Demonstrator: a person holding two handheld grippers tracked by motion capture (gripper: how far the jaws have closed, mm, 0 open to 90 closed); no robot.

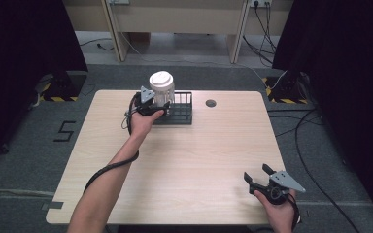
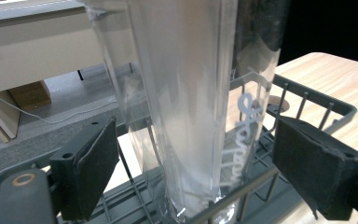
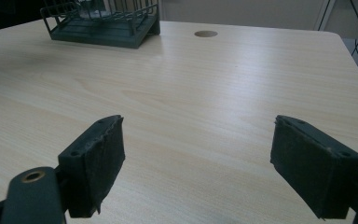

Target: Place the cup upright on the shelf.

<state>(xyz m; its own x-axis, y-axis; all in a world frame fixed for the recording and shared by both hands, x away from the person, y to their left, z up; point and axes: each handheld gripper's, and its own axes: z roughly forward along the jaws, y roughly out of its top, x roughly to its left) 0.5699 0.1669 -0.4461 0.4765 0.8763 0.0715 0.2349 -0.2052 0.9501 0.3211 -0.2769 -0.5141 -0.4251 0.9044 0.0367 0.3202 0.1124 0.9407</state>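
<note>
In the high view, we see the left gripper point(image 1: 151, 108) at the far side of the table point(image 1: 199, 160), right at a clear cup point(image 1: 162, 90) with a white lid. The cup stands upright in the left part of a dark wire rack point(image 1: 183, 112). Its long axis is vertical and the lid faces up. The right gripper point(image 1: 261, 178) is well apart from it, near the front right corner of the table, with its jaws spread and nothing between them.

In the left gripper view, the cup point(image 2: 186, 102) rises between the two black jaws, and its bottom sits on the wires of the rack point(image 2: 307, 100). There is a clear gap between each pad and the cup wall, so the jaws are wide open and they do not hold it. White writing runs up the side of the cup. The bottom looks to rest flat on the rack, but the view is too close to be sure.

In the right gripper view, the jaws are wide open over bare table point(image 3: 191, 93), and the rack point(image 3: 107, 23) is far away at the top left.

We judge that the cup is either just placed or about to be gripped; the pictures cannot tell us which. If it is to be taken, closing the jaws and lifting are left.
</note>
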